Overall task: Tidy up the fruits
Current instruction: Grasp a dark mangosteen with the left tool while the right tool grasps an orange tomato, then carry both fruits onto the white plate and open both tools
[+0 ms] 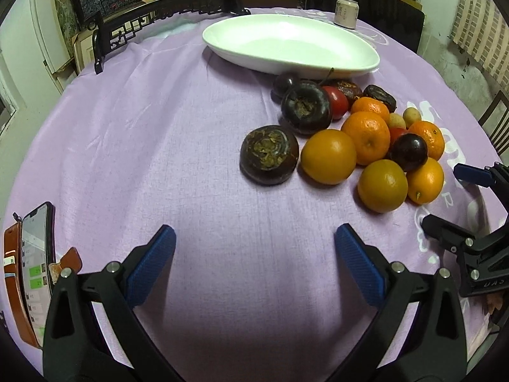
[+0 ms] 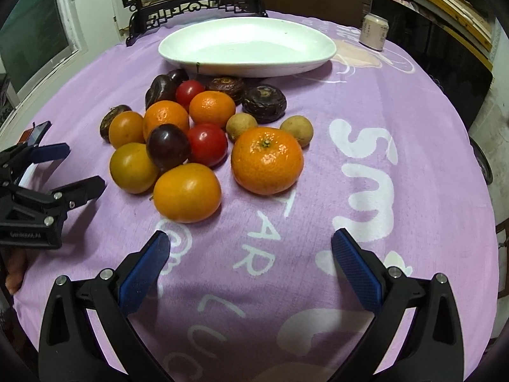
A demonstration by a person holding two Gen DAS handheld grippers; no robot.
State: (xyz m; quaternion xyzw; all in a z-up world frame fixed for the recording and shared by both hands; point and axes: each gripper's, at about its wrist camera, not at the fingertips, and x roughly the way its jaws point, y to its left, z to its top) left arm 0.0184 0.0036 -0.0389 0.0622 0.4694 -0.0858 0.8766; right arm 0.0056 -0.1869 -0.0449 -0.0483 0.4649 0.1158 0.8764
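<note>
hovering over the purple cloth (image 1: 159, 127), left gripper (image 1: 254, 238) and right gripper (image 2: 251, 242) both spread wide, gripping nothing; fruit pile (image 2: 191, 140) clustered just before the empty white dish (image 2: 248, 44).

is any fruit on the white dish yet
No, the white dish holds nothing, and all the fruit lies on the purple cloth in front of it.

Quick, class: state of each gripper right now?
Left gripper: open, holding nothing, fingers over bare cloth.
Right gripper: open, holding nothing, short of the fruit.
</note>
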